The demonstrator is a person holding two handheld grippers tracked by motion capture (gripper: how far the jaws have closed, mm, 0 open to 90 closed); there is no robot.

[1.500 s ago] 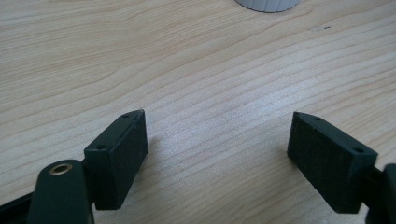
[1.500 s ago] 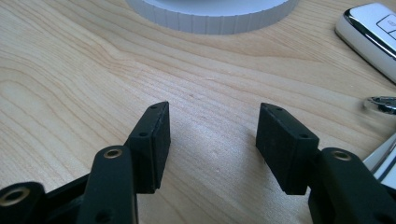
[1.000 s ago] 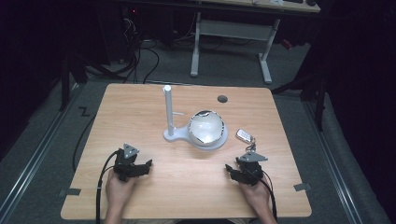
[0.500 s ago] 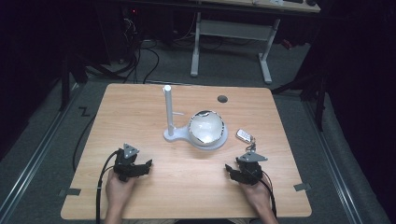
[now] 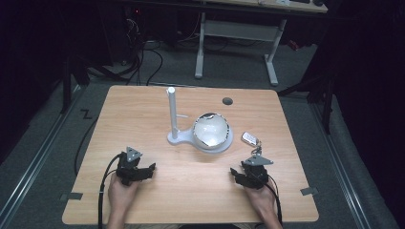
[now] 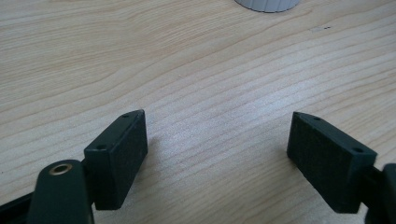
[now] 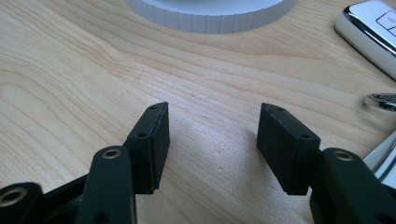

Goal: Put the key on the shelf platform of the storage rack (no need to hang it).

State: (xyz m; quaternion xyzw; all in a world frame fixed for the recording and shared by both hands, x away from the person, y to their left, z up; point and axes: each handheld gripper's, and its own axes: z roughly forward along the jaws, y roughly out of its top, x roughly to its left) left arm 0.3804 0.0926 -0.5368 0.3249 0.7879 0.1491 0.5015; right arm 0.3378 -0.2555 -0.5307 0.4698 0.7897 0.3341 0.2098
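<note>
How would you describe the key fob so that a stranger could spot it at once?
Start at the wooden table, then find the white stand with its upright post and round base near the middle. Just right of that base lies the key fob: small, flat, silvery-white, with a ring attached.

Overhead light falls brightly on the table; the room around it is dark. Near jaws blur slightly, casting soft shadows.

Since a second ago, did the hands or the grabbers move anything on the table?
No, nothing visibly changed. The left gripper and right gripper rest in the same spots near the table's front edge, jaws open and empty. The white stand, its round dish and the key fob stayed put.
</note>
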